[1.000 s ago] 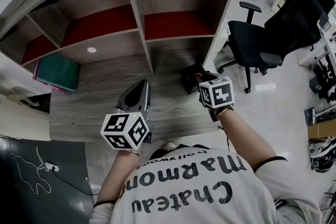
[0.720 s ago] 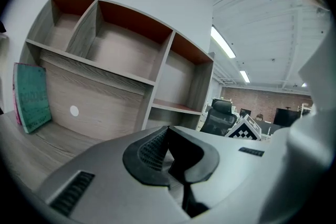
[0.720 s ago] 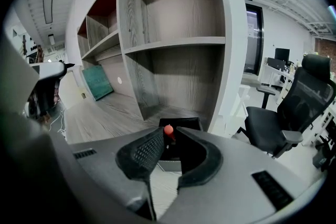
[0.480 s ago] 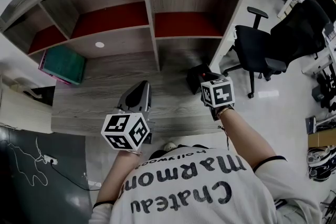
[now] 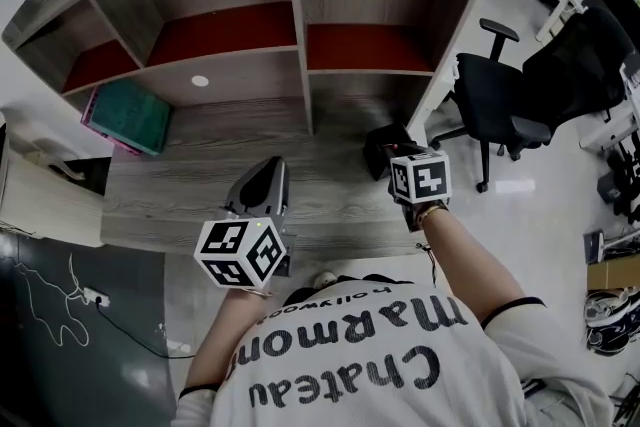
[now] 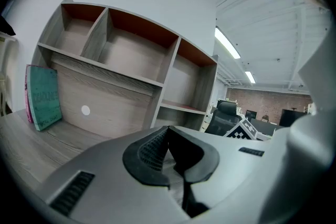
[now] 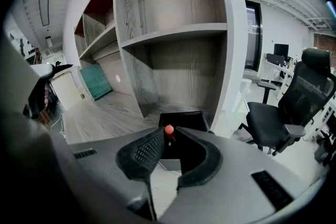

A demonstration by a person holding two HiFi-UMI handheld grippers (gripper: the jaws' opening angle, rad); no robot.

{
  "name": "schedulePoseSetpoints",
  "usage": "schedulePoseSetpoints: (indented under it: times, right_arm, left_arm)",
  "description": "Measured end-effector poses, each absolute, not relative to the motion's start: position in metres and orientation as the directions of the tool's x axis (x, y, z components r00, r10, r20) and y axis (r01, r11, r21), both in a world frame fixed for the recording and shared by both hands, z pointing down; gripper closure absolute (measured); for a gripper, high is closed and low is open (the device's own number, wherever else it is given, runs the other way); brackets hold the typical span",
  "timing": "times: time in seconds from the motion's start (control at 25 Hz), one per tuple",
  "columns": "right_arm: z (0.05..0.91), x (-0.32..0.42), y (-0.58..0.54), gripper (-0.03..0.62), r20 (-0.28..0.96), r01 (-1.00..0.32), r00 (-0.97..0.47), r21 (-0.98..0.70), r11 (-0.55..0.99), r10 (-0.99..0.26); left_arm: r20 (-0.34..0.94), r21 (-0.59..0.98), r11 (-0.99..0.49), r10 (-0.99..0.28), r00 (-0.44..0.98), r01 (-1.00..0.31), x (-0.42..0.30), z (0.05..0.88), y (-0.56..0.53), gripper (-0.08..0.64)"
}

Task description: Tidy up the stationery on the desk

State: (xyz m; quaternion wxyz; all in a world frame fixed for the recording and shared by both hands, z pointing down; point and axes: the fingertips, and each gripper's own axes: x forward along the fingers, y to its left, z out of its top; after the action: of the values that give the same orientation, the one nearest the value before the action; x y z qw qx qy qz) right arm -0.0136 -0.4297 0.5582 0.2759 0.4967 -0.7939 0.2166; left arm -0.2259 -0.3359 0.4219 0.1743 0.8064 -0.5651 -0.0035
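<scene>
A black pen holder (image 5: 383, 141) stands on the grey wooden desk (image 5: 190, 180), at the foot of the shelf unit's right upright. My right gripper (image 5: 393, 153) hangs just over it, with its jaws together on a small red-tipped pen (image 7: 169, 130). In the right gripper view the holder (image 7: 181, 119) lies straight behind the jaw tips. The pen's shaft is hidden by the jaws. My left gripper (image 5: 270, 165) hovers over the desk's front middle. It is shut, and nothing shows between its pads (image 6: 149, 152).
A teal book with a pink edge (image 5: 128, 115) leans against the back panel at the desk's left. The shelf unit (image 5: 300, 35) rises behind the desk with bare compartments. A black office chair (image 5: 505, 105) stands on the floor to the right.
The head view has drifted, so the desk and shelf sit further right in the picture. Both grippers stay in about the same places, the right one still over the holder.
</scene>
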Motion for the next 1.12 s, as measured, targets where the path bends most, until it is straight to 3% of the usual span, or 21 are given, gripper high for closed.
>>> schedulePoseSetpoints:
  times: [0.96,1.12]
  right_arm:
    - [0.538,-0.015,-0.419,0.495,0.579,-0.889,-0.415,-0.093,0.449,-0.702]
    - [0.530,-0.017,-0.421,0.497,0.528,-0.863,-0.480,-0.141,0.486,-0.701]
  left_arm:
    - [0.161,0.283,-0.268,-0.933,0.321,-0.921,-0.217,0.409,-0.320,0.545]
    - [0.158,0.288,-0.249,-0.940,0.302,-0.925,-0.212,0.405,-0.312,0.546]
